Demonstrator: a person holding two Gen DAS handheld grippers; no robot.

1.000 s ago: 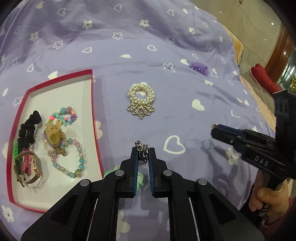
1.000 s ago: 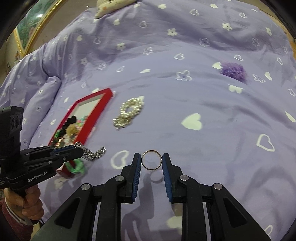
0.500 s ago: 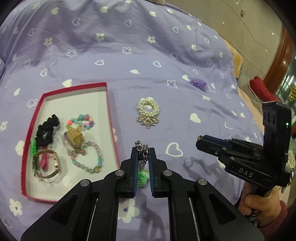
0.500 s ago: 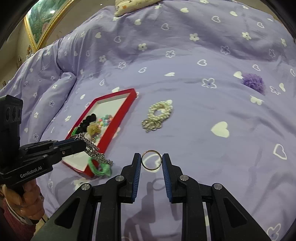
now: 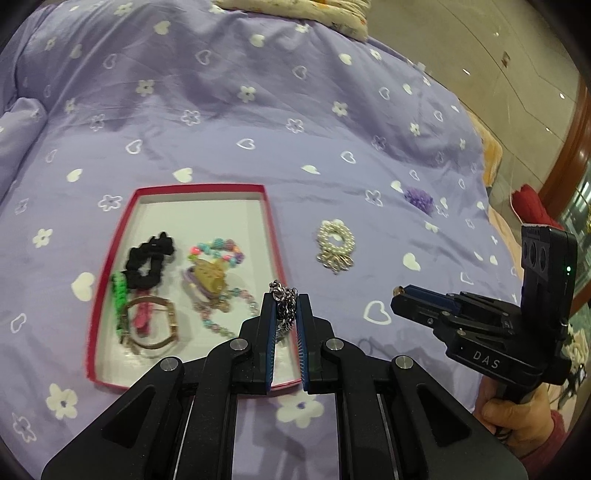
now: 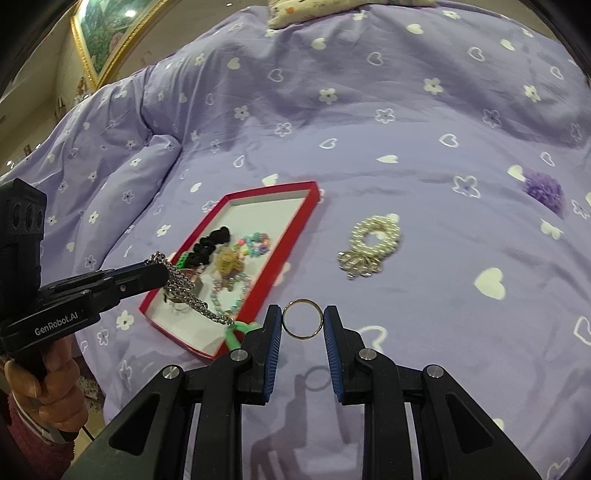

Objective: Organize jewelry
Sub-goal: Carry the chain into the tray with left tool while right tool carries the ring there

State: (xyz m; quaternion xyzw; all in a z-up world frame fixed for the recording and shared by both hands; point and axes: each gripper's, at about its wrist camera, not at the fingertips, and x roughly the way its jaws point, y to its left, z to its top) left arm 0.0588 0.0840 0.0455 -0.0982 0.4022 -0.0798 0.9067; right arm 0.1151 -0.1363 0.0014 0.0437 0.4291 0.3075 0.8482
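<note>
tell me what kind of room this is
Most likely a bedroom: the work surface is a bed under a purple duvet printed with hearts and flowers, a pillow lies at its far end, and a gold-framed picture hangs beside it.

The left gripper (image 5: 284,308), clamped on the silver chain (image 6: 184,286), now hangs over the red tray (image 6: 295,236), having shifted from beside it. Both grippers sit higher above the bedspread (image 5: 258,122).

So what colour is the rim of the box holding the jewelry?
Red, with a white inside; the box shows best in the left wrist view.
</note>
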